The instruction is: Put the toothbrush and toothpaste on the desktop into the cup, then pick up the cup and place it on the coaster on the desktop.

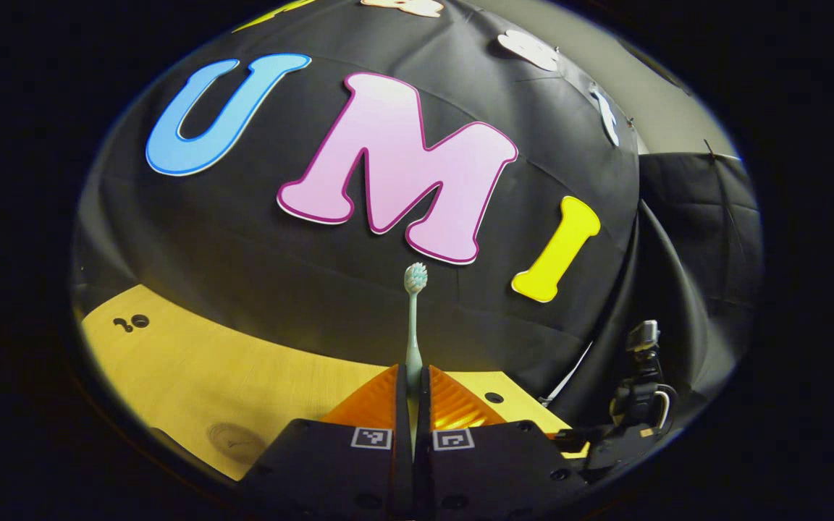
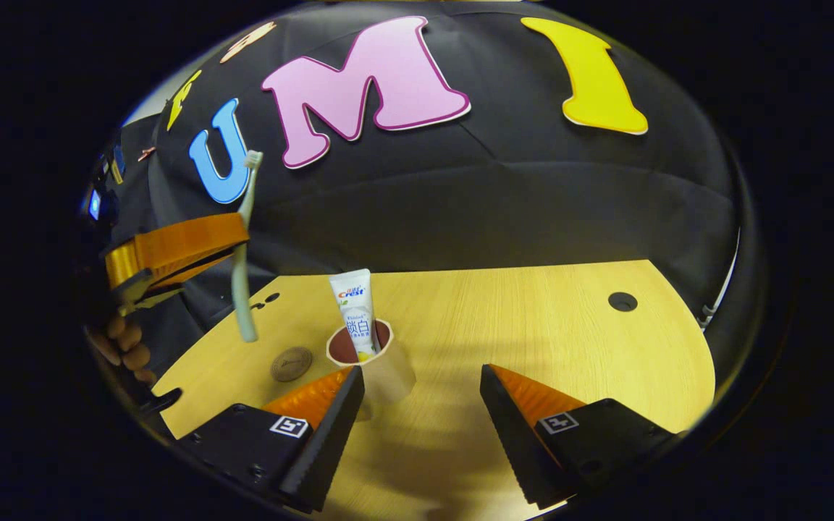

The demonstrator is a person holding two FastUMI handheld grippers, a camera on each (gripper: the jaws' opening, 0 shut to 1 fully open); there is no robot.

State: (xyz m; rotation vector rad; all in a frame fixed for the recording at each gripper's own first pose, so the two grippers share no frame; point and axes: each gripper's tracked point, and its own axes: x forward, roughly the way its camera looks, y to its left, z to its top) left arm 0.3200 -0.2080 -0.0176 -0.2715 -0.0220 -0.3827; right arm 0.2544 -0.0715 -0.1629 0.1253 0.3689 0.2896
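In the left gripper view my left gripper [image 1: 413,383] is shut on a pale green toothbrush [image 1: 414,318] that stands upright, bristle head on top. The right gripper view shows that same gripper [image 2: 232,235] at the left, raised above the table with the toothbrush [image 2: 244,289] hanging from it, left of the cup. A white cup [image 2: 377,365] with a dark red inside stands on the wooden table [image 2: 533,325]; the white toothpaste tube [image 2: 356,311] stands in it. A round brown coaster [image 2: 291,363] lies left of the cup. My right gripper [image 2: 420,405] is open, just this side of the cup.
A hand [image 2: 124,347] holds the left gripper at the far left of the right gripper view. The table has a small round hole [image 2: 622,301] at its far right. In the left gripper view a camera on a stand [image 1: 641,383] sits at the lower right by the table's edge.
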